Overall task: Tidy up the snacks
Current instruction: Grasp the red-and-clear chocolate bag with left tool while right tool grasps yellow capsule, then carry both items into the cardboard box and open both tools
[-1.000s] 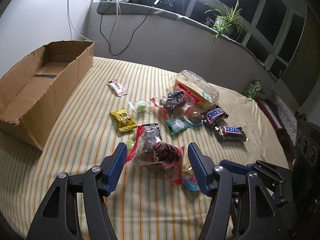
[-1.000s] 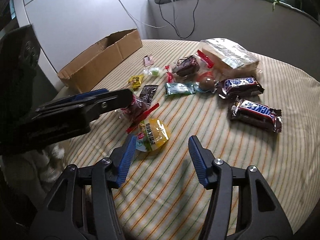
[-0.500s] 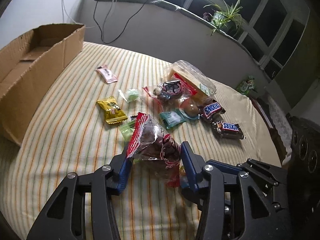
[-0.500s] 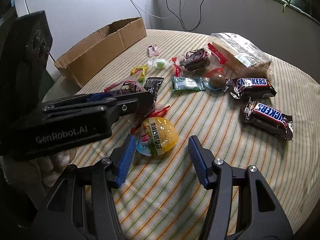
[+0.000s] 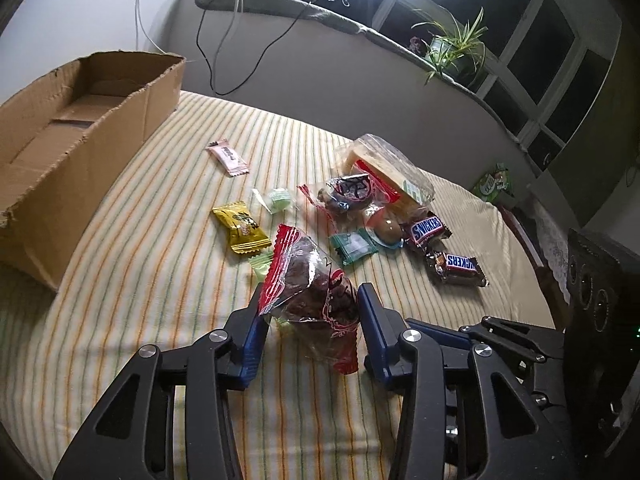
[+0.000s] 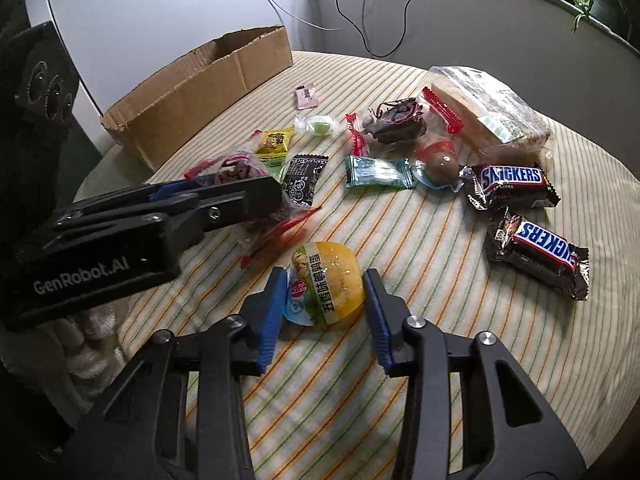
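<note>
Left gripper (image 5: 310,320) jaws, closing, are pinching the red-edged snack bag (image 5: 314,296); right gripper (image 6: 326,306) jaws, closing, are pinching the yellow egg pack (image 6: 328,284).

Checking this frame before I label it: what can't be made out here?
- Box interior: near wall hides its floor in the right wrist view; left wrist view cuts off its left end.
- Black packet: partly behind the left gripper.
- Pink wrapper: print too small.

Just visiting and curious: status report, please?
Left gripper has just closed on red-edged bag. Right gripper has just closed around yellow pack. Box holds no snacks. Nothing in the way.
</note>
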A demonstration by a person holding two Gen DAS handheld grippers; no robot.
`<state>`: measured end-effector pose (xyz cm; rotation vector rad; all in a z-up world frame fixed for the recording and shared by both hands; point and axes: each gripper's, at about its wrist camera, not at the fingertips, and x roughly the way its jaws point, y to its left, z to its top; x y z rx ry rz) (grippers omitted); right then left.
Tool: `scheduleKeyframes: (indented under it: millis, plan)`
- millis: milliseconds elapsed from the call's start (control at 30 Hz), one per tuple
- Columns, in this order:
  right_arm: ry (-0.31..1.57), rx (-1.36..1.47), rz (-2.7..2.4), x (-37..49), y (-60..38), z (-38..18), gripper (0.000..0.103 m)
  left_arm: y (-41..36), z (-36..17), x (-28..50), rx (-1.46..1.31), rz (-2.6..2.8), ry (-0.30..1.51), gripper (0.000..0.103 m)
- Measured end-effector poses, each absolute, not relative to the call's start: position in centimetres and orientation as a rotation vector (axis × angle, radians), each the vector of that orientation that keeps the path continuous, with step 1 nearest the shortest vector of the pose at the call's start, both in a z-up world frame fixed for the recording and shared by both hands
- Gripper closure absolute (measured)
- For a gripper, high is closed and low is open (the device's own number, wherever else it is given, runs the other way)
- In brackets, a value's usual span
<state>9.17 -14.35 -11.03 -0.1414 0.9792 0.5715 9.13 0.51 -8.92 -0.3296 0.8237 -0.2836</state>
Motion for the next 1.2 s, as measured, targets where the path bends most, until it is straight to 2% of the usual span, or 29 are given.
scheduleKeyframes:
  millis: [367, 767, 1200]
  plan:
    - [0.969, -0.112, 0.562, 9.3, -14.7, -10.2, 0.074, 1.6, -7.3, 8.1, -0.318, -0.265, 0.771, 0.062]
    - [0.883, -0.109, 0.600, 11.1, -12.1, -5.7, 0.074, 6.2, -4.2, 7.4, -0.300, -0.184, 0.685, 0.062]
    - [0.791, -0.146, 0.698, 15.8, -3.4, -1.6, 0.074, 12.8, -2.9, 7.5, -0.298, -0.056, 0.634, 0.062]
